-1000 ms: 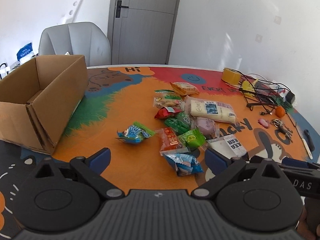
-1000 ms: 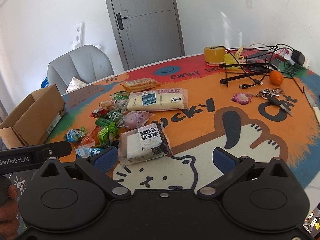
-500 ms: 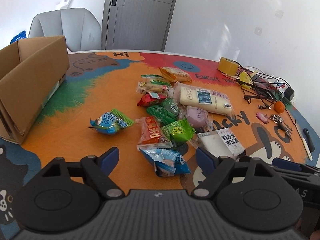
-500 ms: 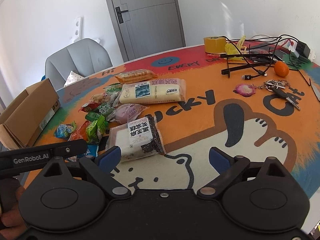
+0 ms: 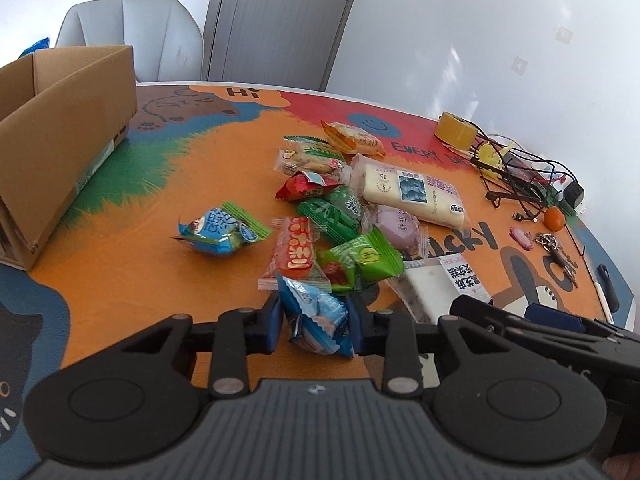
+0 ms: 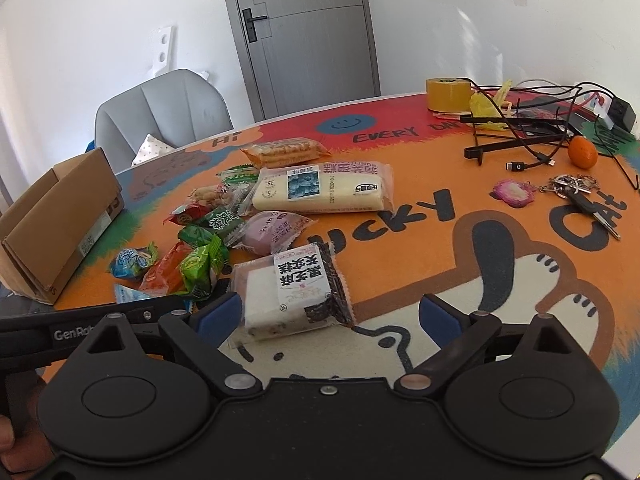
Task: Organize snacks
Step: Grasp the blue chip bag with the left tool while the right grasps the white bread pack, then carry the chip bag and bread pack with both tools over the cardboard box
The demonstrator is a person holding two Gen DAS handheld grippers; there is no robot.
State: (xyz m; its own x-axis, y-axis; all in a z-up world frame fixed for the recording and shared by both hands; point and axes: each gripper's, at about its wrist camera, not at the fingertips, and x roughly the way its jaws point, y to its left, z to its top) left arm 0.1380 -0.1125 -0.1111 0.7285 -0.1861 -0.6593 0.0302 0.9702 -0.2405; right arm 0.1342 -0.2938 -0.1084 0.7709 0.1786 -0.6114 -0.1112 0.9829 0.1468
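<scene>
My left gripper [image 5: 314, 322] is shut on a blue snack packet [image 5: 316, 316] at the near edge of a pile of snacks on the table mat. The pile holds a red packet [image 5: 294, 254], a green packet [image 5: 362, 258], a purple bun [image 5: 398, 230] and a long white cake pack [image 5: 412, 194]. A second blue packet [image 5: 218, 234] lies apart to the left. My right gripper [image 6: 330, 314] is open, with a black-and-white rice cake pack [image 6: 292, 290] by its left finger. An open cardboard box [image 5: 60, 140] stands at the left.
Yellow tape roll [image 6: 448, 94], tangled cables and a stand [image 6: 532, 128], an orange [image 6: 583, 153], keys [image 6: 576, 188] and a pink charm [image 6: 514, 192] lie at the right. A grey chair [image 6: 160, 114] stands behind the table. The right gripper's body [image 5: 540, 328] is beside my left one.
My left gripper moved forward to the blue packet and closed on it. My right gripper moved closer to the rice cake pack and stays open.
</scene>
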